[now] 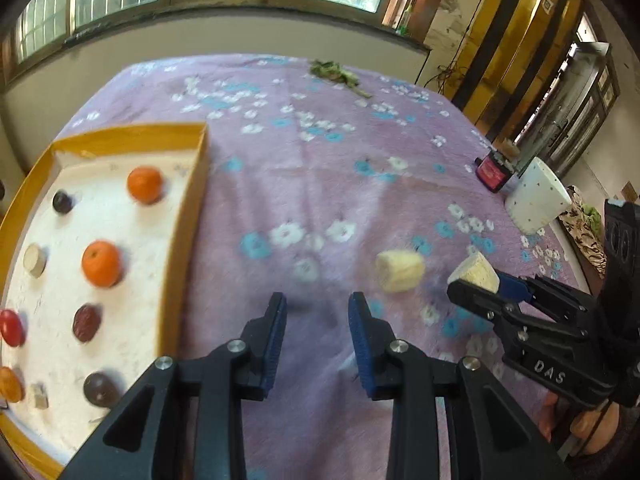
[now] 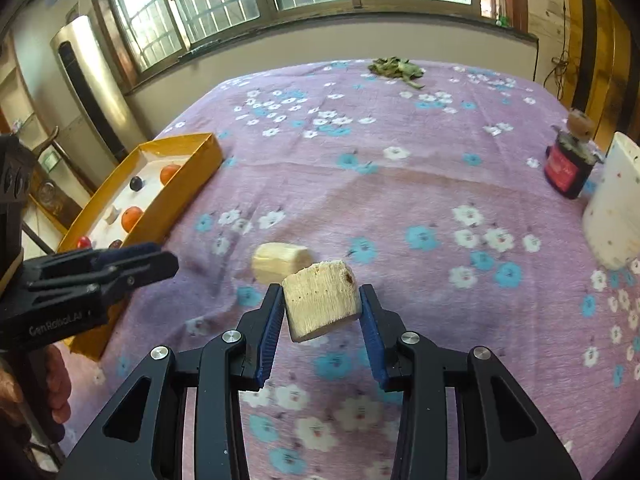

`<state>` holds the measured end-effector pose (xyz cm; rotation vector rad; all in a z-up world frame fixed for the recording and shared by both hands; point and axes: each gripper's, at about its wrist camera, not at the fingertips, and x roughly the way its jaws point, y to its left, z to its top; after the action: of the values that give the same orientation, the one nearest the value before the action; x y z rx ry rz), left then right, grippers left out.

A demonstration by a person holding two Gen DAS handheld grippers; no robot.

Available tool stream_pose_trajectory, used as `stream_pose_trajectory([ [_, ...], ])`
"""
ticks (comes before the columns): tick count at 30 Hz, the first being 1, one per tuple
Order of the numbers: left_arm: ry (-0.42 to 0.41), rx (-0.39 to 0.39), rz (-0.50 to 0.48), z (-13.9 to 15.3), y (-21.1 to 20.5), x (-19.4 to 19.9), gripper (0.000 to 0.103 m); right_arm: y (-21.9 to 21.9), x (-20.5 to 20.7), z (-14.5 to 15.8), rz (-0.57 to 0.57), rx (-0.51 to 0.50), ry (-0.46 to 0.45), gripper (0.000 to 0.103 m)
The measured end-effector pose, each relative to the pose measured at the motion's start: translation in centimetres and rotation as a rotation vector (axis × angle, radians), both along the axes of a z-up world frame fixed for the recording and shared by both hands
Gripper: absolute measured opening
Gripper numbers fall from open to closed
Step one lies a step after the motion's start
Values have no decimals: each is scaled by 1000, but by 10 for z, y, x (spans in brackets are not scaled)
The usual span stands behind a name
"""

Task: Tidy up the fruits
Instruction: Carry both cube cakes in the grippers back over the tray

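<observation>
My right gripper (image 2: 322, 300) is shut on a pale fibrous chunk (image 2: 320, 300) and holds it above the purple flowered cloth; the left wrist view shows the same chunk (image 1: 474, 270) at the far right. A second pale chunk (image 2: 280, 260) lies on the cloth just beyond it. My left gripper (image 1: 317, 308) hangs open over bare cloth, its narrow gap empty. To its left is the yellow-rimmed tray (image 1: 188, 216), with a white floor. On it lie two oranges (image 1: 101, 263), dark plums, red fruits and small pale pieces.
A white spotted cup (image 2: 612, 216) and a dark jar with a red label (image 2: 566, 168) stand at the right edge of the cloth. Green leaves (image 2: 394, 68) lie at the far end. A person's hand (image 2: 56, 380) grips the left tool.
</observation>
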<state>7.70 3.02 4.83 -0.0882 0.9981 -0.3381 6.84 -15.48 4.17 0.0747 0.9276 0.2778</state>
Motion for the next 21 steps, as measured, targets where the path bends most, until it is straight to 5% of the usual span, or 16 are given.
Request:
stream_pose_trajectory([
  [4, 5, 3, -79, -4, -3, -9, 37, 1, -6, -5, -39, -27, 17, 37],
  [8, 1, 27, -111, -8, -29, -7, 83, -20, -15, -9, -107, -95, 32, 37],
  [16, -50, 118, -82, -18, -88, 16, 82, -79, -36, -16, -191, -78, 61, 37],
  [18, -69, 151, -74, -21, -95, 20, 72, -86, -38, -18, -192, -63, 61, 37],
  [20, -54, 164, -80, -29, -100, 26, 39, -90, -39, -21, -186, -45, 62, 37],
  [21, -38, 157, -83, -34, -101, 29, 38, -92, -40, -22, -183, -39, 63, 37],
])
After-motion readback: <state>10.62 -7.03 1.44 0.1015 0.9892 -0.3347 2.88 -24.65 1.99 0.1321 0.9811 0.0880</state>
